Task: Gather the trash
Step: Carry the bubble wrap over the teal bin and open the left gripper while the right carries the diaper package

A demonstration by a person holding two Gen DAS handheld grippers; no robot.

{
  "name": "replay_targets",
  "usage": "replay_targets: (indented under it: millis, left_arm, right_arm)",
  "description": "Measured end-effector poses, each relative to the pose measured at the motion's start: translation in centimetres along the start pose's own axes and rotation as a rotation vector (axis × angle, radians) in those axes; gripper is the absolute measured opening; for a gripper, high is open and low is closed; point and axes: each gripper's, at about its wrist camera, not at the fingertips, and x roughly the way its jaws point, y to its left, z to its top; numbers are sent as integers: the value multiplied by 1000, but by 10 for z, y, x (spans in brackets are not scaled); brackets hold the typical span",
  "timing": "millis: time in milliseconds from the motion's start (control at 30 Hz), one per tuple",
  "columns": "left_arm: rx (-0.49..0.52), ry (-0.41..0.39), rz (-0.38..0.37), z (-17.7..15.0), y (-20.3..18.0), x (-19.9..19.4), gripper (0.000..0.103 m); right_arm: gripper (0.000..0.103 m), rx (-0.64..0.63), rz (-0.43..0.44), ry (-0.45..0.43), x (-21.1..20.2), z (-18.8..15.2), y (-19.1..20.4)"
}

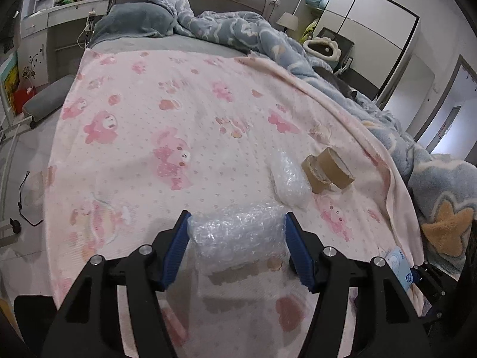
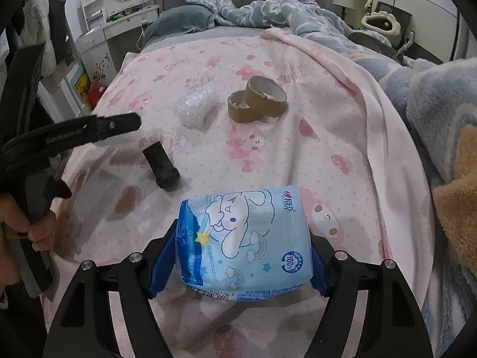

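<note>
My left gripper (image 1: pixel 237 223) is shut on a wad of clear bubble wrap (image 1: pixel 238 238) held just above the pink bed sheet (image 1: pixel 143 155). My right gripper (image 2: pixel 243 232) is shut on a light blue tissue pack (image 2: pixel 244 244) with a cartoon dog print. A second bubble wrap wad (image 1: pixel 289 179) lies on the sheet ahead, also in the right wrist view (image 2: pixel 195 107). Two empty brown tape rolls (image 1: pixel 326 168) lean together beside it, also in the right wrist view (image 2: pixel 258 101). The left gripper's body (image 2: pixel 74 134) shows at the left of the right wrist view.
A small black block (image 2: pixel 161 164) lies on the sheet left of the tissue pack. A blue fleece blanket (image 1: pixel 417 161) is bunched along the right side of the bed. A grey pillow (image 1: pixel 134 21) lies at the headboard. A white desk (image 1: pixel 68 9) stands at the far left.
</note>
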Motion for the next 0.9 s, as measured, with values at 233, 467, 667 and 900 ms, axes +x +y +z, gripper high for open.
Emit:
replay_targets:
  millis: [233,467,667,900]
  left_arm:
    - [61,-54,29,-11,4,-31,65]
    - [134,-148,72,-19,18,-79,65]
    - [74,-135,46,-25,45,-103,66]
    - [80,-88,103,-43,68,-124,66]
  right_arm:
    - [75,97,55,-20,-13,-9,4]
    - [75,264,129,-50,-27,-22,3]
    - [75,286,118,-78,-45,-29,29]
    - [75,278,143,-99,-54,-22,71]
